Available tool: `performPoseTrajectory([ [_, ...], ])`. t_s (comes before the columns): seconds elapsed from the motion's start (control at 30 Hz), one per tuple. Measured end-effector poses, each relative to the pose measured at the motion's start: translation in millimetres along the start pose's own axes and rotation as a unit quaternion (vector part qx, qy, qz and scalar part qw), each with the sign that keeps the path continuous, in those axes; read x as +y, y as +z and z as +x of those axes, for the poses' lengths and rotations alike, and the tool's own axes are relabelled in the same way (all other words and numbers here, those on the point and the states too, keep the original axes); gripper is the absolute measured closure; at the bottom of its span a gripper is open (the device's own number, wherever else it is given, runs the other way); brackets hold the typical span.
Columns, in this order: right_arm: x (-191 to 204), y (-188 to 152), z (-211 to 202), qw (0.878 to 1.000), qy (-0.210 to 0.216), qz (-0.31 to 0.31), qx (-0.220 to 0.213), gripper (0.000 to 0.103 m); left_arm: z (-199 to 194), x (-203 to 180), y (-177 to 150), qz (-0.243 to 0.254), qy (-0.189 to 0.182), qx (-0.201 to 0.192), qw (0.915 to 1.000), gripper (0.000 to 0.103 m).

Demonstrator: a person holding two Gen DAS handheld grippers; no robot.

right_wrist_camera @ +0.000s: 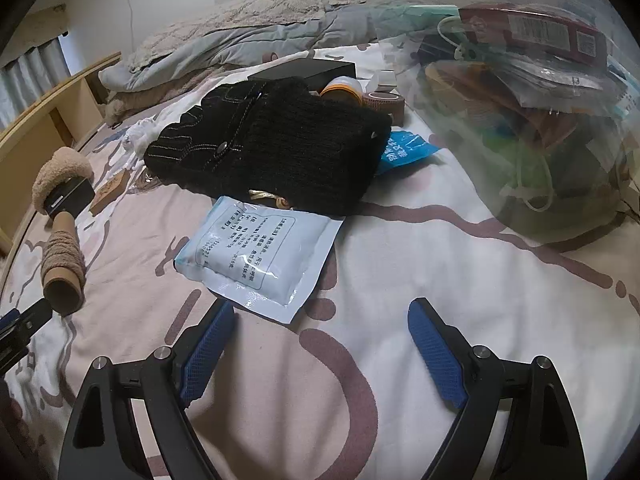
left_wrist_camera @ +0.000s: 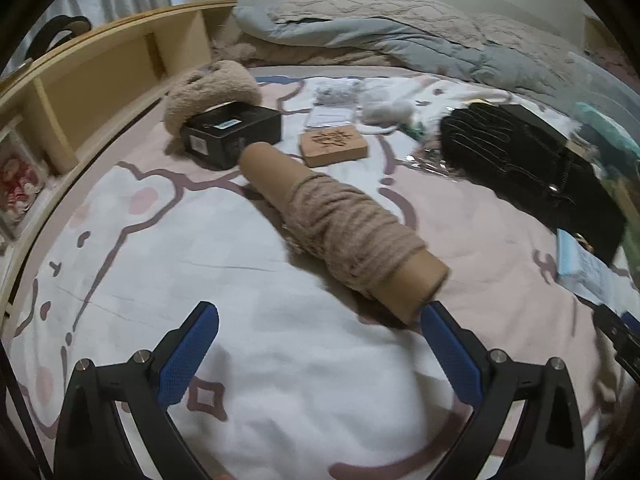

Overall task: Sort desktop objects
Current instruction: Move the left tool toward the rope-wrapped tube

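Clear bag (right_wrist_camera: pixel 520 120) contents jumbled, black garment (right_wrist_camera: pixel 280 152) hiding box (right_wrist_camera: pixel 308 70)

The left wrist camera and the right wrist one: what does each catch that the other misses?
Only the left wrist view shows the left gripper from behind, jaws open with nothing between them.

Only the right wrist view shows the clear plastic bag stuffed with items, the white sachet whole, and the right gripper, jaws open and empty.

Both show the yarn tube, the black box and the black knit garment.
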State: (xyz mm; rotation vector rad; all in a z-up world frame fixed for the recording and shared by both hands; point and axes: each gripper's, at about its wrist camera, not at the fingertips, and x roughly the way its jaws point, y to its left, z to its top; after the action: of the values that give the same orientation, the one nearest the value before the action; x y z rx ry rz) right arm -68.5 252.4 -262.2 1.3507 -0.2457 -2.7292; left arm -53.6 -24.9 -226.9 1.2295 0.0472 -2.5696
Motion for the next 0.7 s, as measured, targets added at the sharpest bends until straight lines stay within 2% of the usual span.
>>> performPoseTrajectory([
  [0.07, -1, 0, 0, 1.0, 0.006, 0.003, -0.001, 0.013, 1, 4, 0, -0.006, -0.003, 0.0, 1.0, 0.0],
  [0.13, 0, 0, 1, 1.0, 0.02, 0.0, 0.001, 0.001, -1, 7, -1, -0.001, 0.005, -0.004, 1.0, 0.0],
  [0.27, 4, -1, 2, 1.0, 0.017, -0.009, 0.005, 0.0, -9, 17, 1, 0.0, 0.028, -0.015, 0.9995, 0.0],
  [0.43, 4, -1, 2, 1.0, 0.018, -0.008, 0.005, 0.0, -12, 44, 2, -0.049, 0.037, -0.001, 0.9981, 0.0],
  [0.7, 4, -1, 2, 1.0, 0.014, -0.011, 0.006, 0.0, -24, 79, -3, -0.085, 0.097, 0.001, 0.9917, 0.0],
])
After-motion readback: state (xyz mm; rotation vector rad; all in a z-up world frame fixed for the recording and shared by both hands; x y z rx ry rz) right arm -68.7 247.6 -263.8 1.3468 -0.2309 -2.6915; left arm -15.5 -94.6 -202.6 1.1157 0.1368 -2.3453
